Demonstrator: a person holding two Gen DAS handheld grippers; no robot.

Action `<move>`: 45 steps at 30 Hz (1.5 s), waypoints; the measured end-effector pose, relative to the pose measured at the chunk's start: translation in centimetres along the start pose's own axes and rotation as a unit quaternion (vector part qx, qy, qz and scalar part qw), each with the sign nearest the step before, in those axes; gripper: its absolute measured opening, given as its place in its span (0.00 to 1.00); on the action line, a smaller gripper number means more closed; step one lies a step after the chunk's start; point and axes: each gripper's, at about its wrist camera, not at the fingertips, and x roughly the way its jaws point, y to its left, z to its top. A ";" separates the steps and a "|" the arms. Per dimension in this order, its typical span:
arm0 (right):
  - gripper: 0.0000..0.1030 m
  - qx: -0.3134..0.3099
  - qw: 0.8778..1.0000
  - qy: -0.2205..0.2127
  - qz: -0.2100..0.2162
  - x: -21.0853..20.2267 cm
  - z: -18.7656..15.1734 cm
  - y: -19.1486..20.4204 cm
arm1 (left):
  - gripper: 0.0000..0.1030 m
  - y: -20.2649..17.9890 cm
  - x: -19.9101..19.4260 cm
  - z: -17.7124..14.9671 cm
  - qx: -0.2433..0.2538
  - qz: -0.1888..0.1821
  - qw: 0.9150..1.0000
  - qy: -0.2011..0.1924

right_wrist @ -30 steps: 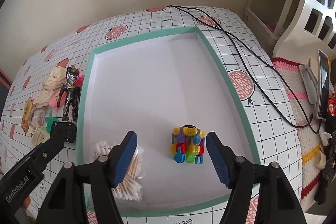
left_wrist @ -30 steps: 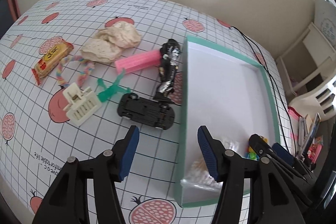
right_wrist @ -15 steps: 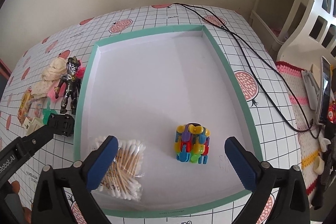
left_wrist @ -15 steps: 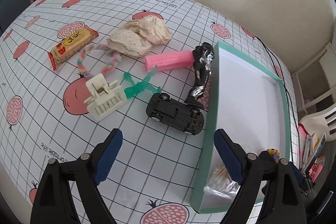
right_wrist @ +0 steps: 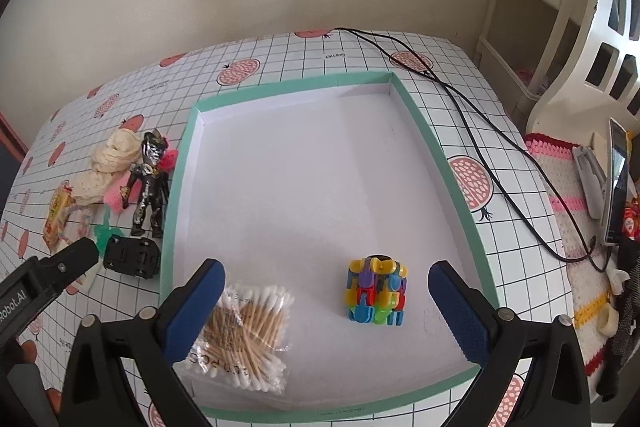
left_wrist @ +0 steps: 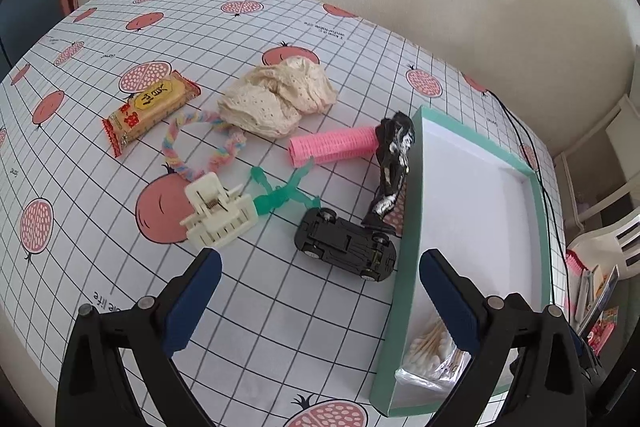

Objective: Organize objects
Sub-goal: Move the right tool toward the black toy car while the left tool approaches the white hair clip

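Left tongs (left_wrist: 320, 291), right tongs (right_wrist: 326, 301) spread wide, empty

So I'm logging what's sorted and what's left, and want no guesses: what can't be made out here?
- Cotton swab bag, left wrist view: half hidden by the box wall and a blue finger.
- Snack bar, right wrist view: print too small to read.
- Block toy: absent from the left wrist view.
- Hair clip: hidden behind the left gripper body in the right wrist view.

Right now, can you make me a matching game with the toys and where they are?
Things:
1. toy car
2. cotton swabs
3. snack bar
4. block toy

Places:
A. in the tray, near left corner
B. far left on the table
C. on the table, beside the tray's wall
D. in the tray, near right side

Pairs: 1-C, 2-A, 3-B, 4-D
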 end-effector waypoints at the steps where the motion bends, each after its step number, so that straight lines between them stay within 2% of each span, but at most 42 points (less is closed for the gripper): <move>1: 1.00 0.000 1.000 -0.004 0.005 -0.1 0.1 0.3 | 0.96 0.4 -0.2 0.3 -0.003 -0.001 1.000 -0.003; 5: 1.00 -0.019 1.000 -0.013 0.020 -0.4 0.2 2.1 | 0.96 2.5 -0.6 1.4 -0.025 0.003 1.000 -0.014; 9: 1.00 -0.036 0.999 -0.020 0.030 -0.6 0.4 4.0 | 0.96 5.6 -0.9 2.5 -0.069 0.007 0.997 -0.025; 13: 1.00 -0.019 0.998 -0.028 0.058 -0.8 0.6 5.0 | 0.96 8.5 -1.1 3.2 -0.110 0.008 0.993 -0.032; 17: 1.00 -0.015 0.997 -0.020 0.076 -0.4 0.5 6.4 | 0.96 10.3 -1.0 3.7 -0.120 0.014 0.992 -0.031; 20: 1.00 -0.038 0.996 -0.037 0.070 -0.6 0.4 8.0 | 0.96 11.4 -1.2 4.0 -0.123 0.020 0.991 -0.038; 26: 1.00 -0.058 0.993 -0.060 0.088 -1.0 0.4 10.4 | 0.96 13.0 -1.2 4.5 -0.122 0.034 0.991 -0.043; 30: 1.00 -0.065 0.990 -0.072 0.106 -1.3 0.5 11.6 | 0.96 13.1 -0.8 4.7 -0.115 0.018 0.993 -0.028; 34: 1.00 -0.071 0.992 -0.067 0.085 -1.0 0.5 12.1 | 0.96 11.9 -0.1 4.7 -0.088 0.005 0.996 -0.008; 38: 1.00 -0.068 0.995 -0.048 0.048 -0.1 0.5 11.1 | 0.96 11.0 0.6 4.5 -0.062 0.008 0.998 0.007; 45: 1.00 -0.018 0.999 -0.043 0.021 0.1 1.2 8.5 | 0.96 9.6 1.9 3.9 -0.028 0.010 0.999 0.029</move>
